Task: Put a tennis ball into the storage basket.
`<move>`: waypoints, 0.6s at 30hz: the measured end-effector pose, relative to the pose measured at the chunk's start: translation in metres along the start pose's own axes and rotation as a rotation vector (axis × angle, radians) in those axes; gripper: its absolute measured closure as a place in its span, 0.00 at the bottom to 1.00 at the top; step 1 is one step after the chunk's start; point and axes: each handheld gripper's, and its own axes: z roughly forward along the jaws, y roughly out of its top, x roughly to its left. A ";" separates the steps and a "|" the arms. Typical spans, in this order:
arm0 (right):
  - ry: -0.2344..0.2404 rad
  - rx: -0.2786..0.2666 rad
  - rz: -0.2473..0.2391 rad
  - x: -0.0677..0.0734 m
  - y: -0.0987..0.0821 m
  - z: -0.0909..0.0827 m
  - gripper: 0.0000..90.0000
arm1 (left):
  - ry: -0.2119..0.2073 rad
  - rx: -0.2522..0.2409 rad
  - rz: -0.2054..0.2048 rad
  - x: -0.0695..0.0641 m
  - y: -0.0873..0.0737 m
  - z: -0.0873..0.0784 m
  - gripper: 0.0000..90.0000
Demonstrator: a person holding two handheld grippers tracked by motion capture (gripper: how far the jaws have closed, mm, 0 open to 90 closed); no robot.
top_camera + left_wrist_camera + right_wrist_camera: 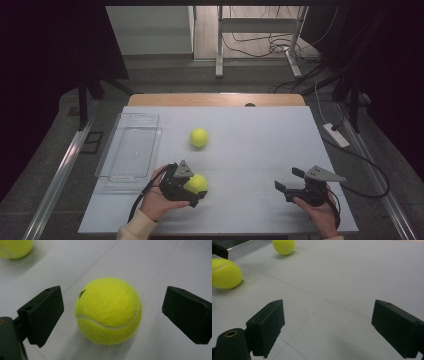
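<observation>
White tabletop (pixel 250 150) with thin seam lines, set on a grey floor in a dim room; a desk frame and loose cables stand beyond it. A clear plastic tray (pixel 131 147) lies at the tabletop's left side. Left gripper (pixel 112 315), jaws spread wide, straddles the near tennis ball (pixel 108 311), which rests on the tabletop between the jaws with a gap on each side; neither pad touches it. A small dark mark on the ball's felt is too small to read. A second tennis ball (pixel 199 137) lies farther back, near the tray. Right gripper (pixel 328 327), jaws apart and holding nothing, hovers over bare tabletop at the right.
</observation>
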 end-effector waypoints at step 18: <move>-0.002 0.005 -0.002 0.000 -0.001 0.001 0.12 | 0.016 0.065 -0.003 -0.002 0.001 0.014 0.09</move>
